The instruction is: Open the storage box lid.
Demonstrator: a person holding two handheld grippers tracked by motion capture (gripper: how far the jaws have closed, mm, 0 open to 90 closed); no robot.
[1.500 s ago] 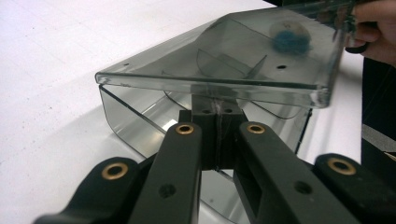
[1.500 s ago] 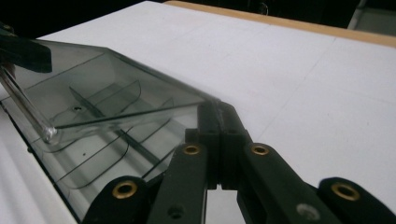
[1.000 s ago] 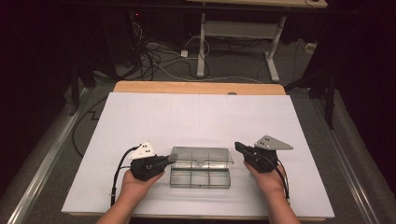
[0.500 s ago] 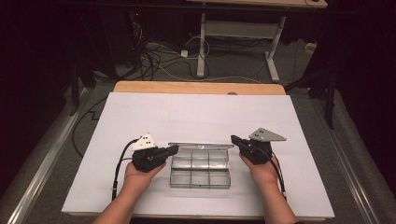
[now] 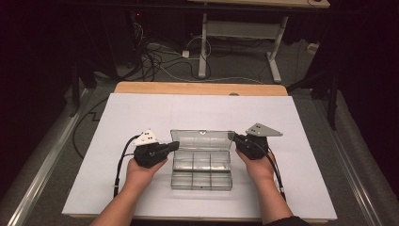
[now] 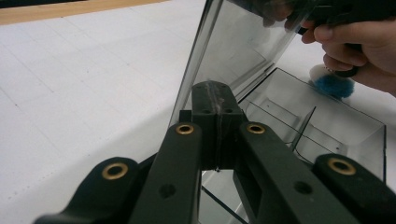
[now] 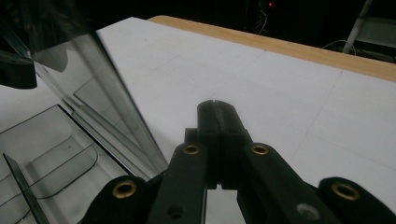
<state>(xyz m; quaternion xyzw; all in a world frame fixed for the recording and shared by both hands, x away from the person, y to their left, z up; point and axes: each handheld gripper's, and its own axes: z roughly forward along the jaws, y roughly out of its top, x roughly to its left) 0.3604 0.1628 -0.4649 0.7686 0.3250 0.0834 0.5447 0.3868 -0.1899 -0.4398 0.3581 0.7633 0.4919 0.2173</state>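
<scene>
Blue pompom (image 6: 332,85) beside box (image 6: 327,126)

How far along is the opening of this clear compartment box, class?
Done: the lid of the clear compartment box is raised and stands up at the box's far edge, baring the compartments. In hand: the left gripper and right gripper, both shut, sit at the lid's two ends, apparently pushing it. Left: probably swinging the lid fully back.
</scene>
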